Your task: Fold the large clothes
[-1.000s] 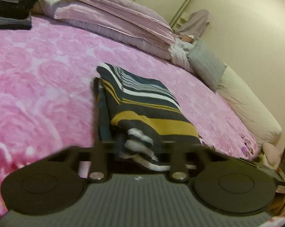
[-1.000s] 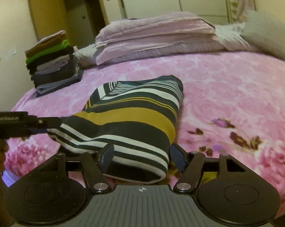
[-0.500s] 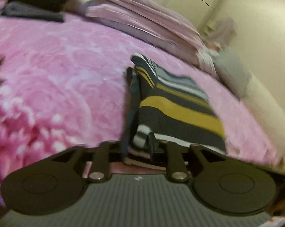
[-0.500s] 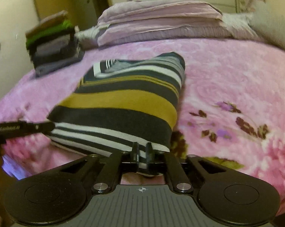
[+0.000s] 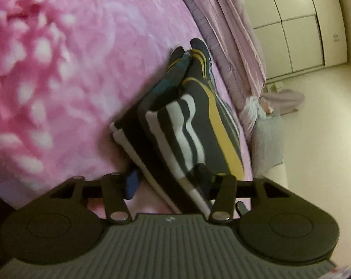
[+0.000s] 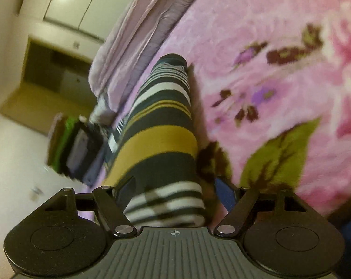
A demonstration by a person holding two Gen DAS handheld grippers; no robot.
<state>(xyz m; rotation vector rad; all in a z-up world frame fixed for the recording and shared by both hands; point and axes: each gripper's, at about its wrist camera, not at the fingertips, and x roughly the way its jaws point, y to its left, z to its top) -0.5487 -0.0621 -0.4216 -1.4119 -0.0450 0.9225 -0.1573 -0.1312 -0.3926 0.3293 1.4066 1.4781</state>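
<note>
A folded garment (image 5: 198,121) with dark, white and mustard stripes lies on the pink flowered blanket (image 5: 59,69). My left gripper (image 5: 168,177) is rolled on its side at the garment's near end, one finger on the blanket side and one over the top. Its jaws are opening, and a strip of blanket shows between the blue pad (image 5: 131,184) and the cloth. In the right wrist view the same garment (image 6: 161,139) runs away from my right gripper (image 6: 176,188). Those jaws are opening wide around its near end, and the right pad (image 6: 223,191) stands off the cloth.
Folded lilac bedding (image 5: 228,34) lies along the head of the bed beyond the garment. A stack of folded clothes (image 6: 75,144) stands at the bed's far corner. A grey cushion (image 5: 268,144) rests by the wall, and wardrobe doors (image 5: 303,23) stand behind.
Both grippers have rolled sideways and sunk toward the bed at the garment's near end. Both pairs of jaws, close together half a second ago, now stand apart around the cloth.
</note>
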